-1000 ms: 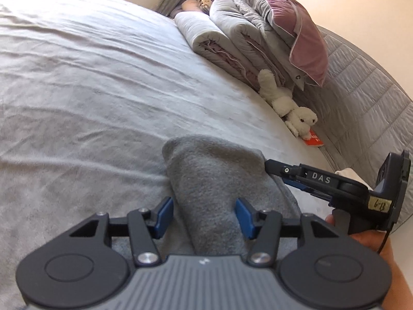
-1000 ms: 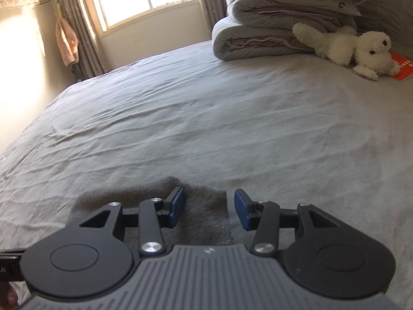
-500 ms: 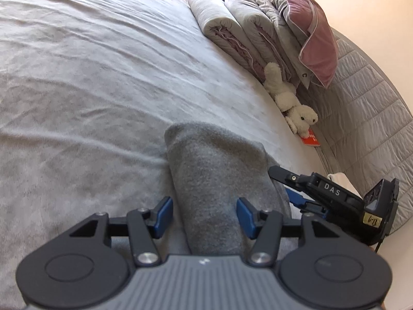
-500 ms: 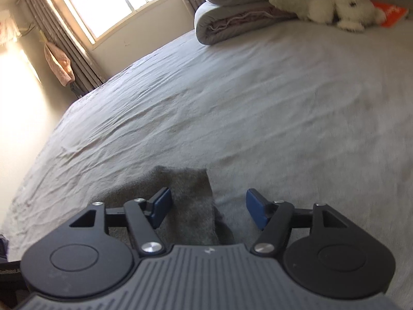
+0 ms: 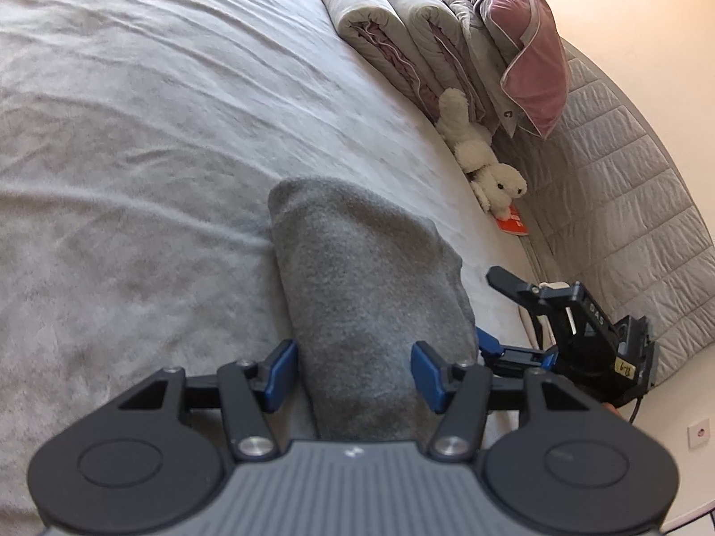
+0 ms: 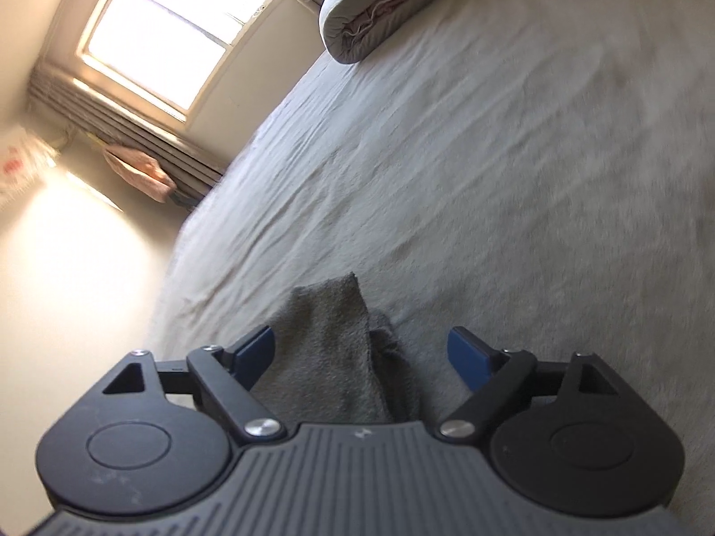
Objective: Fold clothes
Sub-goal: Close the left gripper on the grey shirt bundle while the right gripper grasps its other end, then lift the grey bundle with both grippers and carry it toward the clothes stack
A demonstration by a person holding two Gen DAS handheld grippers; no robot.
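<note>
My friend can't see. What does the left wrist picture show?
A folded grey cloth lies on a grey bed, between the open fingers of the left tool. The right tool is beside it, with folded blankets and a white toy dog behind.

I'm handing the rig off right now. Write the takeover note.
Left hand-held gripper: open, straddling the near end of the folded grey garment, not clamping.
Right hand-held gripper: open, tilted, beside the garment's right edge, a loose corner between its fingers.
Garment lies on the grey bed sheet, folded into a narrow strip.
Left: tidy that corner, finish folding.
</note>
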